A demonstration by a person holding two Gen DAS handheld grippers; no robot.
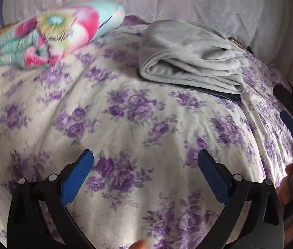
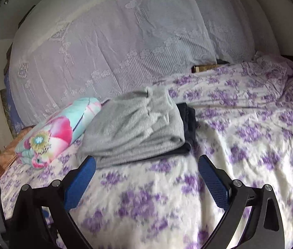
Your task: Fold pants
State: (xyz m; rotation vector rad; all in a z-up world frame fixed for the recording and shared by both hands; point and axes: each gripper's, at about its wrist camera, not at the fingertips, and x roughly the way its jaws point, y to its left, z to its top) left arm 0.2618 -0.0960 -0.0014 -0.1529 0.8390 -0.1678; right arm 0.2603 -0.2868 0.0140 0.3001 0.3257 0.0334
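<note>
left wrist: left gripper (image 1: 145, 161) wide, holding nothing, over the bedspread (image 1: 125, 112); grey pants (image 1: 190, 58) lie folded on a dark garment (image 1: 225, 95), well apart. right wrist: right gripper (image 2: 146, 167) wide, empty; pants near its left finger; folding looks done.

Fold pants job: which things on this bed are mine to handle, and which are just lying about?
Job:
grey pants, folded, on top
dark garment under them, likely also pants
left gripper, open
right gripper, open

Lying about:
floral blanket
bedspread
lace curtain
</note>
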